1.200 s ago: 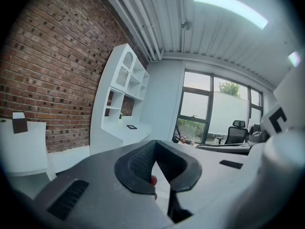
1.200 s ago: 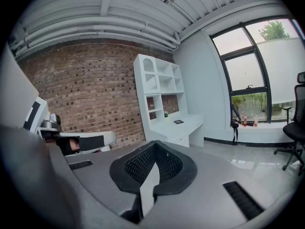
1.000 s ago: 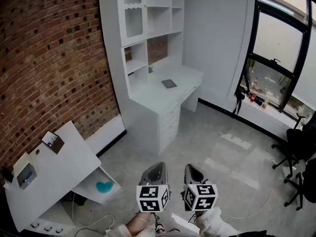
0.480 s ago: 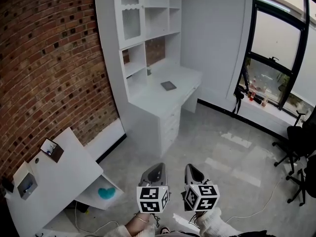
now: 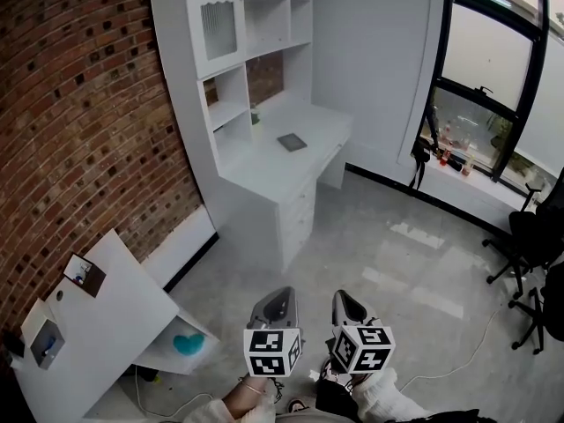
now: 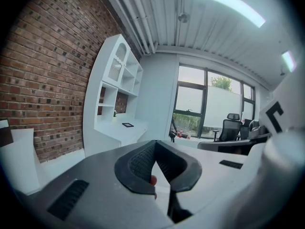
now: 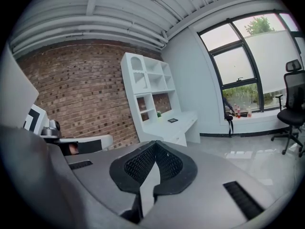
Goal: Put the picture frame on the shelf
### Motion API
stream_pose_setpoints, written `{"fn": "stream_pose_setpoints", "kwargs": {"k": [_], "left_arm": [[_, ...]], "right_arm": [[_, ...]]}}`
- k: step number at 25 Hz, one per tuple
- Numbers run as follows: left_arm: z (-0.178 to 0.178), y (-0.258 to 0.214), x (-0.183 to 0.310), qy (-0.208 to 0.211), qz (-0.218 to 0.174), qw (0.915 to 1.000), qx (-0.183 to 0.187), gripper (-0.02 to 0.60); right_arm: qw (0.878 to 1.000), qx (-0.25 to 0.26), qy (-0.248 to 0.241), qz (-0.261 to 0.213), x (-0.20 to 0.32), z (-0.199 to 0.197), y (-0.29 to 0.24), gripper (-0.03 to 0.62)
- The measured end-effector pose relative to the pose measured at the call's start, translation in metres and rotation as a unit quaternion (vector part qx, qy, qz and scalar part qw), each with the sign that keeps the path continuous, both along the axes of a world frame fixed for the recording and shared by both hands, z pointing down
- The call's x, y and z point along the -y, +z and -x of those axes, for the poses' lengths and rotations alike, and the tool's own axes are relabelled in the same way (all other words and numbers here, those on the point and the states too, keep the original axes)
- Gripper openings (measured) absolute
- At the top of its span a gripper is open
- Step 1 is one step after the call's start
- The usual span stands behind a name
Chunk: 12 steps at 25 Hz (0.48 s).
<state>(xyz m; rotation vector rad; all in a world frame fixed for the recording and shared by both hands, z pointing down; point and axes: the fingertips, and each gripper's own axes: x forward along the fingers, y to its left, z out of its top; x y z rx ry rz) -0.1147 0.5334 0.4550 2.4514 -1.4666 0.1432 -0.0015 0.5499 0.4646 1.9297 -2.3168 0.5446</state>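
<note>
The picture frame [image 5: 292, 142] is a small dark rectangle that lies flat on the white desk [image 5: 273, 170], far ahead of both grippers. The white shelf unit [image 5: 231, 113] rises over the desk against the brick wall, with a small green plant [image 5: 256, 115] in a low compartment. My left gripper [image 5: 280, 300] and right gripper [image 5: 345, 302] hang side by side low in the head view, over the floor. Both are shut with nothing held. The frame shows small in the left gripper view [image 6: 127, 125] and in the right gripper view [image 7: 172, 120]. The left gripper [image 6: 155, 143] and right gripper [image 7: 155, 145] point towards the desk.
A low white table [image 5: 115, 307] stands at the lower left with a small brown box [image 5: 83, 273] and a grey thing [image 5: 46, 342] on it. A teal object [image 5: 187, 345] lies beneath it. Black office chairs [image 5: 533, 245] stand by the window at the right.
The desk and shelf have slid up and left in the head view, and the low table has dropped lower. Both grippers stay shut and side by side.
</note>
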Motion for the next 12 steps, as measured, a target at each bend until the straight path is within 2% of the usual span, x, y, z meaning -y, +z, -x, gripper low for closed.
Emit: {"fn": "stream_pose_setpoints", "kwargs": {"k": [6,12], "left_arm": [[-0.008,0.011,0.032,-0.007,0.007,0.9999,-0.004,0.005],[-0.029,0.011,0.086,-0.021,0.012,0.9996,-0.014,0.005]], "right_arm": [[1.0,0.007,0.001,0.004,0.035,-0.014,0.009,0.023],[1.0,0.002,-0.016,0.01,0.092,-0.032,0.012,0.023]]}}
